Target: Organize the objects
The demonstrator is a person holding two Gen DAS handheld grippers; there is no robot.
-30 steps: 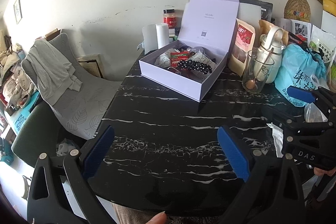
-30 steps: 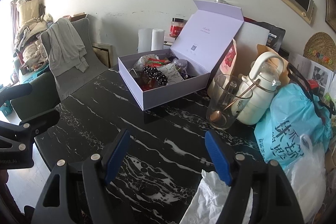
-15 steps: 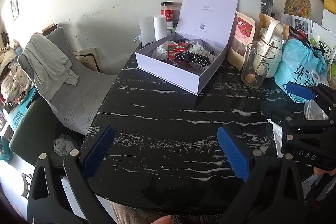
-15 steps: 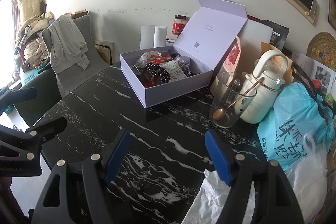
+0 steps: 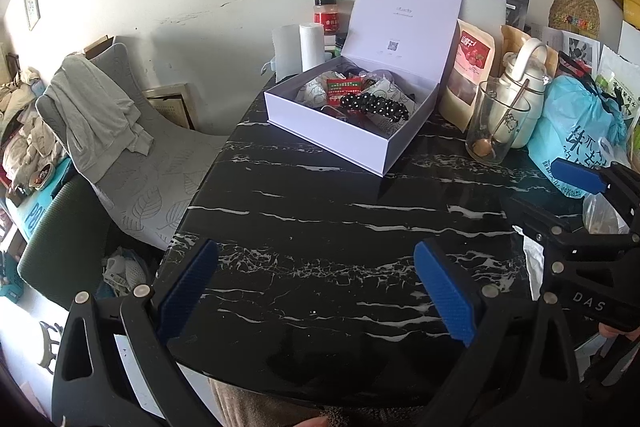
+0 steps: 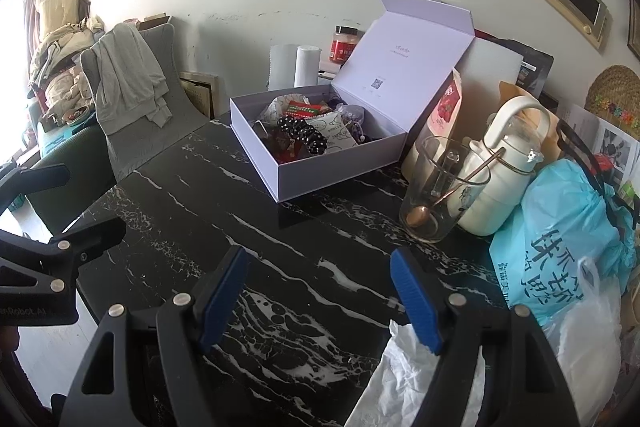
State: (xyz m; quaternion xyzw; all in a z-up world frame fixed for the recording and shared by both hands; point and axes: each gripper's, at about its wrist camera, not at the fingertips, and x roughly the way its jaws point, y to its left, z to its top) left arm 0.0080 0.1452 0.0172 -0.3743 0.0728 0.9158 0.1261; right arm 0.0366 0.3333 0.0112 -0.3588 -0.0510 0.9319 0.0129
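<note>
left gripper (image 5: 316, 293): jaws spread, gripping nothing | right gripper (image 6: 320, 301): jaws spread, gripping nothing | open box (image 5: 320, 125): sitting at 12 o'clock, well apart from both, on table (image 5: 320, 227)

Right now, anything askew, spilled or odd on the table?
No spill shows. The lavender box sits skewed to the table edge, lid up, contents heaped loosely. A crumpled white bag lies by the right gripper.

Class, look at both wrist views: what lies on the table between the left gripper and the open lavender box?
Nothing: in the left wrist view only bare black marble table stretches from the open left gripper to the lavender box. The right wrist view agrees.
</note>
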